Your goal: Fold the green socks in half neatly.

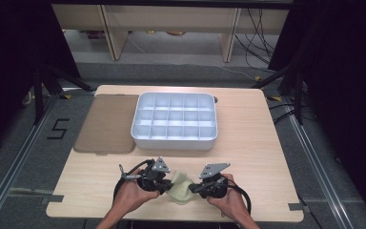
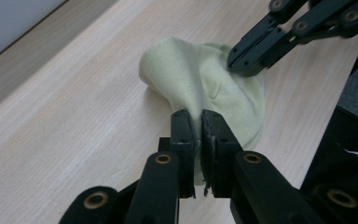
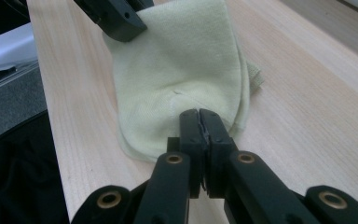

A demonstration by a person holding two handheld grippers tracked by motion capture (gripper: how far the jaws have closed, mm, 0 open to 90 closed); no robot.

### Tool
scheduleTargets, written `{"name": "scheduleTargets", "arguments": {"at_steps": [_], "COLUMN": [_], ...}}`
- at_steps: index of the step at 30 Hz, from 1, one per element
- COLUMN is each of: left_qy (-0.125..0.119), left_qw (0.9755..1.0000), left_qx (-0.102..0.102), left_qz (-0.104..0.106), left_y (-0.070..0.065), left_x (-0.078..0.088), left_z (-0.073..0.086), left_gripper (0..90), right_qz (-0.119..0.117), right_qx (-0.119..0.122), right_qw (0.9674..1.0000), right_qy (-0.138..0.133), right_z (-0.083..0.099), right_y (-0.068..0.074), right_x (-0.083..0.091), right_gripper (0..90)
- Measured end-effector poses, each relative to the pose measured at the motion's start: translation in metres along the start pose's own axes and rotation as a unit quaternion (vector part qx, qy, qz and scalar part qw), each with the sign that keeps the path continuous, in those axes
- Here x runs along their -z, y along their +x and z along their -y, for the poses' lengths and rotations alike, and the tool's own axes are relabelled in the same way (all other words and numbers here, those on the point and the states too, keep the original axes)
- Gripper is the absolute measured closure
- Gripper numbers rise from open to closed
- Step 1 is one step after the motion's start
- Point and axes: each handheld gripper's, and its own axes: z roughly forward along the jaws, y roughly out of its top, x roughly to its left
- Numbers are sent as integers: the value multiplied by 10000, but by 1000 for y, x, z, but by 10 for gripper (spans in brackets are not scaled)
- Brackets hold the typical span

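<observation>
A: High view first, from the left: a brown mat lies on the surface, and just beside it sits a white divided tray, both well beyond the jaws. Nearer the person, the left gripper and the right gripper face each other with a pale yellow-green cloth between them.

B: How do the left gripper's jaws stand?

A: In the left gripper view the left gripper has them pressed together on a raised fold of the cloth, which is pinched thin between the pads. Beyond that fold the cloth spreads on the surface, and the other gripper's jaws meet its far edge.

B: And the right?

A: In the right gripper view the right gripper is closed tight on the near edge of the cloth. The cloth fans out ahead of those jaws, and the left gripper's jaws hold its far corner.
</observation>
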Motion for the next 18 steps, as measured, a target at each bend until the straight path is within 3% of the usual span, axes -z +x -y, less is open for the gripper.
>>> {"name": "scheduleTargets", "arguments": {"at_steps": [4, 5, 9, 10, 12, 18], "left_qy": [4, -53, -67, -120, -76, -89], "left_qw": [10000, 10000, 10000, 9999, 9999, 9997], "left_qx": [-46, 26, -45, 1, -112, -211], "left_qz": [-4, -21, -3, 11, 9, 84], "left_y": [-2, -4, -7, -8, -10, -18], "left_x": [1, 0, 1, 0, 1, -3], "left_z": [-1, -1, -3, -3, -5, -11], "left_gripper": [832, 831, 831, 831, 832, 832], "right_qz": [-13, -1, -42, -36, -27, -54], "right_qx": [-47, 21, 73, -92, 6, -29], "right_qw": [10000, 10000, 10000, 9999, 10000, 10000], "right_qy": [38, 20, 3, 30, 34, 45], "right_z": [-1, -1, -2, -1, -2, -3], "right_y": [2, 1, -1, 2, 1, 2], "right_x": [-4, -4, -6, -6, -7, -10], "right_gripper": [892, 892, 892, 892, 894, 898]}}
